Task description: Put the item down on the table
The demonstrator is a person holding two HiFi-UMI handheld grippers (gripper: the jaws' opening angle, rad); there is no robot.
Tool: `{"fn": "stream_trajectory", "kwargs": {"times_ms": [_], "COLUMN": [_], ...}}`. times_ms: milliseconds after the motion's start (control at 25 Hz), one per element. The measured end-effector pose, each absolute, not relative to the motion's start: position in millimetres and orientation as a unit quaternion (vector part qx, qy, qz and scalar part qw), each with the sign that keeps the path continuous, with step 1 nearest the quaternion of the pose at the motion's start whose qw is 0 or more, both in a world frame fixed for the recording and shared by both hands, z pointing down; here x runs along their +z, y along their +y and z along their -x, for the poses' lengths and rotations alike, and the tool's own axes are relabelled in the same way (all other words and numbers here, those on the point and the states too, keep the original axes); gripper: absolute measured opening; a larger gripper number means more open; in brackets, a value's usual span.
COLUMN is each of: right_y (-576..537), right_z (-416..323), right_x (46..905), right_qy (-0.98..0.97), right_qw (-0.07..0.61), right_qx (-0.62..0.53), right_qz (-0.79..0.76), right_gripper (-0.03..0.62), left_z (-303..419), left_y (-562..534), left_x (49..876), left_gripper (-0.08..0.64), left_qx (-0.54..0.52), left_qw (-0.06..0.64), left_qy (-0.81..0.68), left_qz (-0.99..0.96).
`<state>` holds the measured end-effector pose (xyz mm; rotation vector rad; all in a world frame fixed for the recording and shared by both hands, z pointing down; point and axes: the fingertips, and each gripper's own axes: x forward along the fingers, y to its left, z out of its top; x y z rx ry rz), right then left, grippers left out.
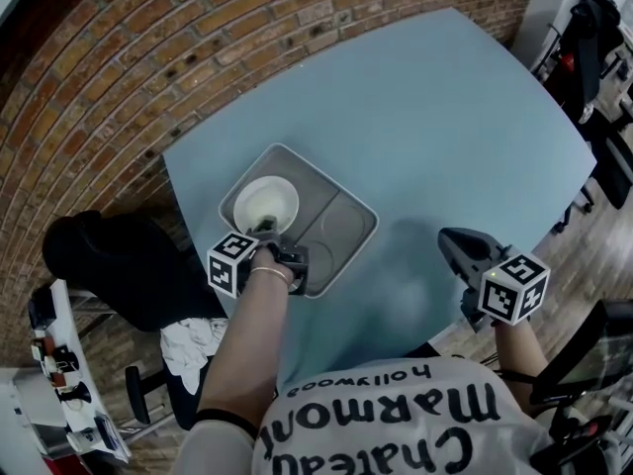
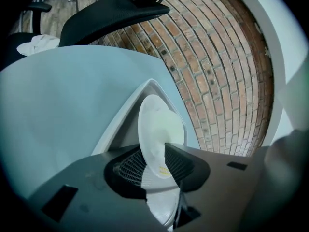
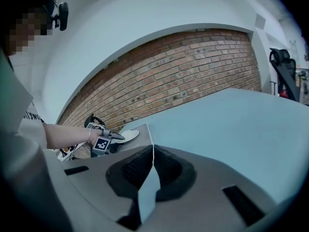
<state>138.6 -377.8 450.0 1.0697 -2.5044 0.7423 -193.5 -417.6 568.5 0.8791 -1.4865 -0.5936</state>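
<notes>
My left gripper [image 2: 161, 161] pinches the bowl [image 1: 265, 203] by its rim over the tray [image 1: 341, 228], right gripper [image 3: 153, 166] pressed together, empty; I'd keep it level, clear the tray wall, set it on bare table [image 1: 425, 117], then release.

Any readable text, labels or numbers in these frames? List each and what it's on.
"Chateau Marmont": large print on the person's shirt, upside down in the head view.
"hollywood": smaller print, same shirt.
Yellow sticker on the bowl: too small to read.
Marker cubes: square patterns only, no text.
</notes>
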Motion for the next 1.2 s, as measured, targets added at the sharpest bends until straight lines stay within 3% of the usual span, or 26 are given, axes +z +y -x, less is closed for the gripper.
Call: {"fn": "stream_trajectory", "kwargs": {"times_ms": [360, 760, 1200], "right_y": [-376, -372, -368], "right_z": [-130, -137, -148], "right_x": [451, 450, 452], "right_qy": [-0.885, -0.887, -0.888], "right_qw": [0.170, 0.161, 0.153], "right_qx": [0.245, 0.247, 0.250], "right_qz": [-0.358, -0.355, -0.355], "right_gripper": [0.011, 0.011, 0.011], "left_z": [199, 196, 194], "left_y": [-413, -413, -416], "left_x": [566, 559, 551], "left_gripper": [0.143, 0.261, 0.290], "left_qx": [-0.213, -0.163, -0.061], "left_qw": [0.592, 0.577, 0.509], "left_qy": [-0.677, -0.687, -0.702], "left_qz": [-0.381, -0.411, -0.494]}}
